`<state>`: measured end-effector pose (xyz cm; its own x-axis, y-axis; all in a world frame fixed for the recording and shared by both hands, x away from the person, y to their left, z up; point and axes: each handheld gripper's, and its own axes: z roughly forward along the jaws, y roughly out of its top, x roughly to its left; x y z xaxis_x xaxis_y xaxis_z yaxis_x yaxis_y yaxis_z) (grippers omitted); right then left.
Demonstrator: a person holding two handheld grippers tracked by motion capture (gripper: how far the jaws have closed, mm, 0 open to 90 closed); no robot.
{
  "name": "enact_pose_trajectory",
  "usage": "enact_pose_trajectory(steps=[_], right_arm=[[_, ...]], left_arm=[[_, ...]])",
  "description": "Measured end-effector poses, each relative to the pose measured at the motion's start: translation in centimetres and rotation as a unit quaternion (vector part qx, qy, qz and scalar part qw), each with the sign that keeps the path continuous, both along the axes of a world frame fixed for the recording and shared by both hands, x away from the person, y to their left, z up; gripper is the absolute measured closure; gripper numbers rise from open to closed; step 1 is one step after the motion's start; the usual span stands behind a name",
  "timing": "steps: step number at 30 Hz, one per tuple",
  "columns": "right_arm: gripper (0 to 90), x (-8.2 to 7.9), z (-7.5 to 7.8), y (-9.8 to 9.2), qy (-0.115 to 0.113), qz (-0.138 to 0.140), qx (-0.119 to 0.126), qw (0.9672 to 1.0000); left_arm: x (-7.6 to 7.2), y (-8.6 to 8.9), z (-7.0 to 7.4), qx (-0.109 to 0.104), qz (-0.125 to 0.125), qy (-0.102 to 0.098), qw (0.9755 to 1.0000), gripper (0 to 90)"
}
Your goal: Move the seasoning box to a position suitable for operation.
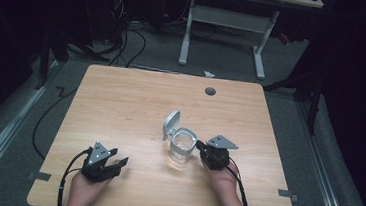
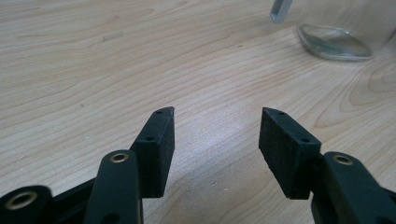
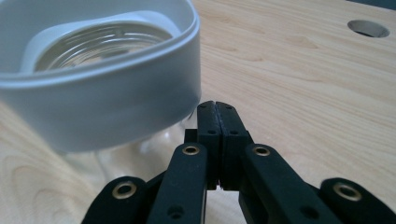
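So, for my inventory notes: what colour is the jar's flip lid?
Pale grey lid, clearest in the high view.

Table point(image 1: 120, 107): light wood with a wavy brown grain pattern; one dark grey round hole point(image 1: 210, 91) near the far edge. Jar point(image 1: 183, 150): clear, colourless glass body; pale grey collar and pale grey flip lid point(image 1: 170, 123). Left gripper point(image 1: 118, 163) and right gripper point(image 1: 199, 144): matt black jaws with brass-coloured rivets; each carries a grey triangular plate. Floor point(image 1: 225, 61): dark grey
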<state>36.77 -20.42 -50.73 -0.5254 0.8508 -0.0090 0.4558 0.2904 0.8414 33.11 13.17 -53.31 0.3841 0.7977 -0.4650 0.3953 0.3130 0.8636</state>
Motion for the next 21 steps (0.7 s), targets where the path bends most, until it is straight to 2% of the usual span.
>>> enact_pose_trajectory(steps=[8, 11, 16, 21], right_arm=[[89.1, -1.7, -0.2, 0.3, -0.002, 0.014, 0.001, 0.9999], [88.6, -1.8, -0.3, 0.3, -0.004, 0.012, -0.001, 0.9999], [88.7, 0.1, -0.3, 0.2, 0.001, -0.006, 0.005, 1.0000], [88.8, 1.3, -0.1, 0.5, -0.003, -0.005, 0.005, 1.0000]], left_arm=[[0.0, -0.3, -0.1, 0.005, -0.003, 0.001, 1.0000, 46.3], [0.0, -0.3, -0.1, 0.005, -0.003, 0.001, 1.0000, 46.6], [0.0, -0.3, -0.1, 0.005, -0.001, 0.001, 1.0000, 46.9], [0.1, -0.2, -0.2, 0.001, 0.003, 0.002, 1.0000, 47.1]])
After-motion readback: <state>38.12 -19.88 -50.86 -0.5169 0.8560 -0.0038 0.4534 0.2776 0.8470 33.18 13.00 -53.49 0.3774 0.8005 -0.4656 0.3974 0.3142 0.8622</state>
